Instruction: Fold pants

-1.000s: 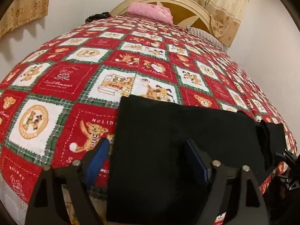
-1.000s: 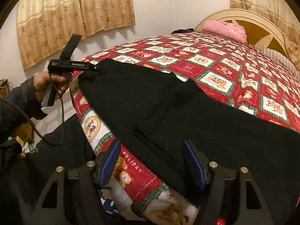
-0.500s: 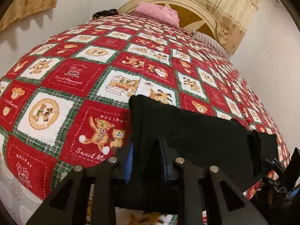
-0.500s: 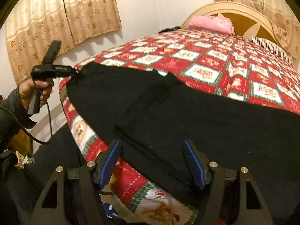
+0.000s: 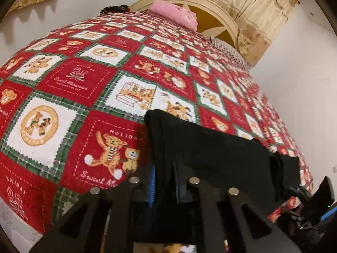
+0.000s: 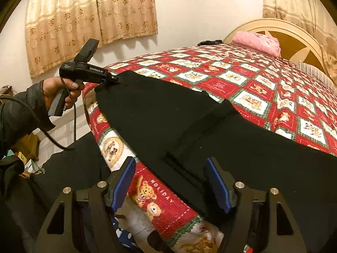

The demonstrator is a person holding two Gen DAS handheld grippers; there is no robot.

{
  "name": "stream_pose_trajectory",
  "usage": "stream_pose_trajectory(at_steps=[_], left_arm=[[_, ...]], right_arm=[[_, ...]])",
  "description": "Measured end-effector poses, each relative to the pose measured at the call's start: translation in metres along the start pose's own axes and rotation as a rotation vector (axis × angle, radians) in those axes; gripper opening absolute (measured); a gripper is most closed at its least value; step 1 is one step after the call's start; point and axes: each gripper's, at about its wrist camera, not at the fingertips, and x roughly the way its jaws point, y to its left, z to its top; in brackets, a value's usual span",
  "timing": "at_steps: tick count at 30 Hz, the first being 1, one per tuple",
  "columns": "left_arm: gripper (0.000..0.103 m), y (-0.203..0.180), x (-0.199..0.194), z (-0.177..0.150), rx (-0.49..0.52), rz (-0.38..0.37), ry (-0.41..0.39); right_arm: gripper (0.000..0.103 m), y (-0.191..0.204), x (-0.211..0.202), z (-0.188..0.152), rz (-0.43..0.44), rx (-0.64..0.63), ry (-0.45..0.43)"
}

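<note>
On 1 bed (image 6: 242, 78) lie 1 black pants (image 6: 189, 126), 1 pink pillow (image 6: 257, 42).

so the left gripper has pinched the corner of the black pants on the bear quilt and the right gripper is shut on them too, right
Not quite. The left gripper has indeed pinched the corner of the black pants on the bear quilt, but the right gripper is open: the right wrist view shows its blue fingers standing wide apart over the pants' near edge, pressing on nothing.

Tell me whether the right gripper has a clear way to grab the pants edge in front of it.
Probably yes: the right gripper is open, the black pants edge lies between its fingers, and nothing blocks it.
</note>
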Motion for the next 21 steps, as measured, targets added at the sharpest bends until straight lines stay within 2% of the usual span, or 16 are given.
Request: stream_pose_trajectory(at_steps=[6, 9, 16, 21], left_arm=[[0.013, -0.013, -0.028, 0.000, -0.058, -0.106, -0.058], [0.013, -0.026, -0.044, 0.004, -0.104, -0.210, -0.075], [0.013, -0.110, -0.068, 0.017, -0.014, -0.358, -0.091], [0.013, -0.181, -0.057, 0.022, 0.032, -0.454, -0.054]], right_arm=[[0.070, -0.009, -0.003, 0.002, -0.021, 0.041, -0.021], [0.070, -0.013, -0.008, 0.004, -0.070, 0.048, -0.018], [0.070, -0.039, -0.053, 0.003, -0.175, 0.079, -0.072], [0.070, -0.066, -0.094, -0.009, -0.283, 0.125, -0.111]])
